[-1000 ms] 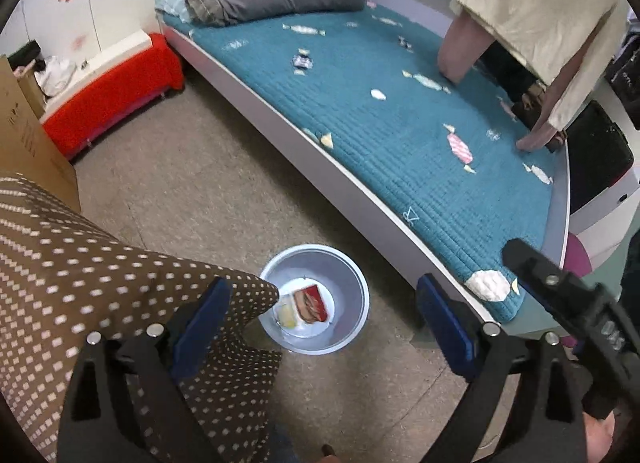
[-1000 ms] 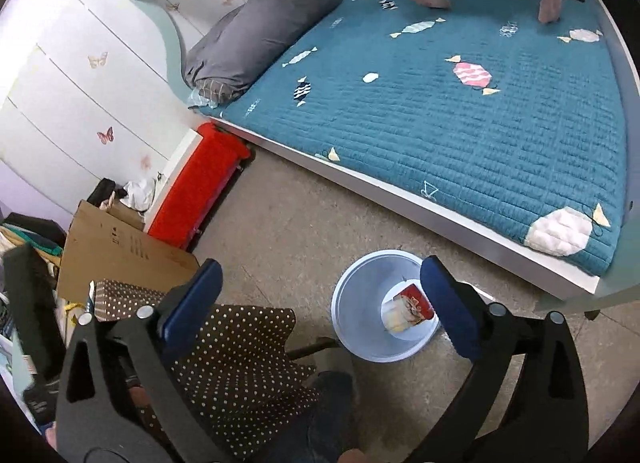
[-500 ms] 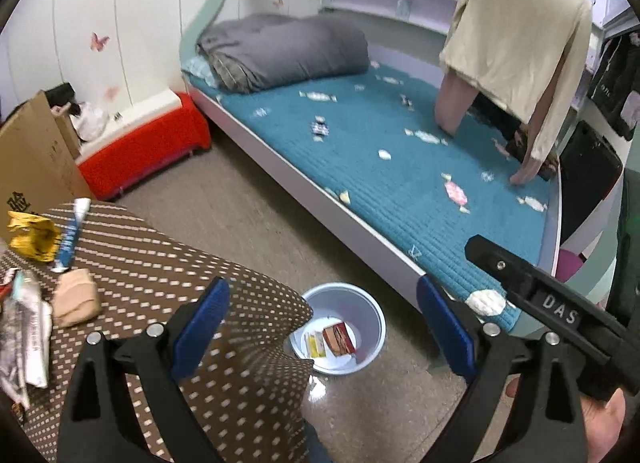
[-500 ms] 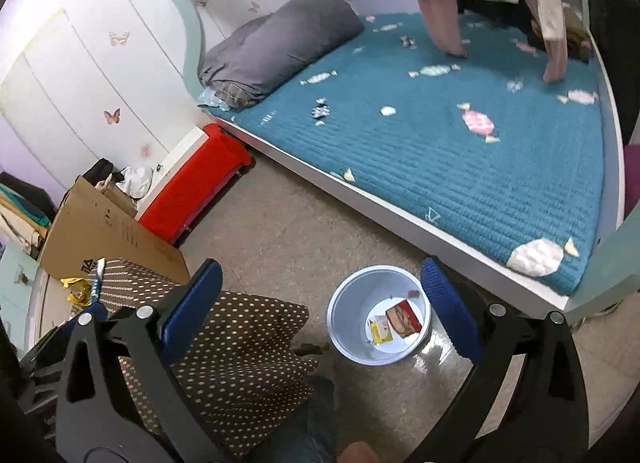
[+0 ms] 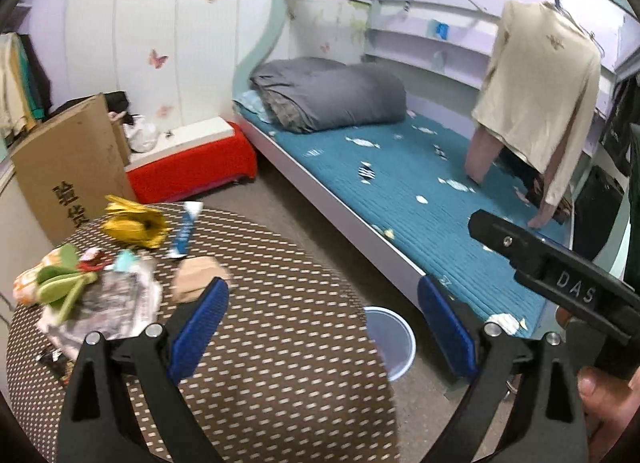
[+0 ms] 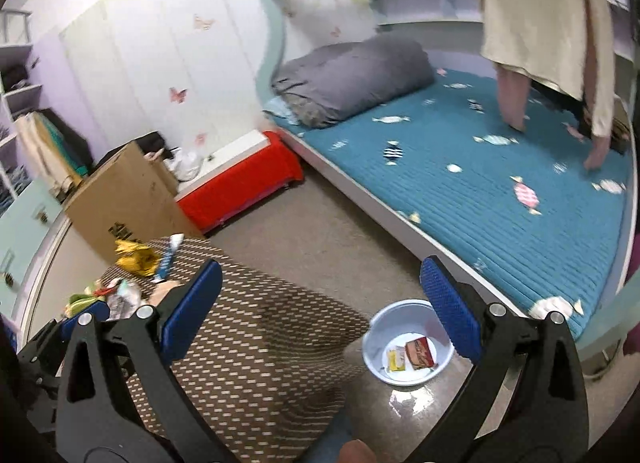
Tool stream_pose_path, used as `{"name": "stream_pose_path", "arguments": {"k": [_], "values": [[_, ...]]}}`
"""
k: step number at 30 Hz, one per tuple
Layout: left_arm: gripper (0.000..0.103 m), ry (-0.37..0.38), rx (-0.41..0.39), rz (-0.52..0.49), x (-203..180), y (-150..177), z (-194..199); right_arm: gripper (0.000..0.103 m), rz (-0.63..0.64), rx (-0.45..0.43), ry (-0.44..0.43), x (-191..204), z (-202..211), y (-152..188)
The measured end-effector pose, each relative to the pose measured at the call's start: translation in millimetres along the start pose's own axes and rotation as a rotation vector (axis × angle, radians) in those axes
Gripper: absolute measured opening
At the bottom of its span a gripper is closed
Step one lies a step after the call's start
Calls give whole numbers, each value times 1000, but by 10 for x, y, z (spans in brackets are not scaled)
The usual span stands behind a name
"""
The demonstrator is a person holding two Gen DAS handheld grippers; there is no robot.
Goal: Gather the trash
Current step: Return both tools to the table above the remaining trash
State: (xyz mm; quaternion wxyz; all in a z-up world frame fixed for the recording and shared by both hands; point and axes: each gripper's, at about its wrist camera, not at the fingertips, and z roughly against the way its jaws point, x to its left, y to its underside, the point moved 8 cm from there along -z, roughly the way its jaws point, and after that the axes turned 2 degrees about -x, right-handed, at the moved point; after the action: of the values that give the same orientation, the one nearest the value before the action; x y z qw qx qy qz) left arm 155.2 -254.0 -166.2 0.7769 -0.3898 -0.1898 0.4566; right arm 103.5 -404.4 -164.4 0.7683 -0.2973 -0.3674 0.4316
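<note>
Hovering over the brown dotted tablecloth [image 5: 280, 343], the left gripper [image 5: 324, 327] has its blue pads spread wide with nothing between them. Trash sits in a loose pile at the table's far-left side: a crumpled yellow wrapper [image 5: 134, 223], a blue-and-white tube [image 5: 184, 231], a tan packet [image 5: 198, 277], a green-and-orange wrapper [image 5: 52, 283] and crinkled clear plastic [image 5: 108, 303]. The right gripper [image 6: 320, 307] also gapes wide and empty. On the floor beside the bed [image 6: 500, 203], a white basin [image 6: 380, 331] holds 2 wrappers [image 6: 410, 355].
</note>
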Motion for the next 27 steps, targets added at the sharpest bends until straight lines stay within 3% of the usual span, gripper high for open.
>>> {"name": "stream_pose_path", "arguments": {"k": [13,21,27], "values": [[93,-166,-64,167,1179,270,601,97,156,68,-150,1069,-116,225],[93,-289,-42,263,1913,598,799,97,221,133,-207,1529,-290,477],[93,-369,-6,335,2410,872,843,97,256,191,-198,1649,-558,663]]}}
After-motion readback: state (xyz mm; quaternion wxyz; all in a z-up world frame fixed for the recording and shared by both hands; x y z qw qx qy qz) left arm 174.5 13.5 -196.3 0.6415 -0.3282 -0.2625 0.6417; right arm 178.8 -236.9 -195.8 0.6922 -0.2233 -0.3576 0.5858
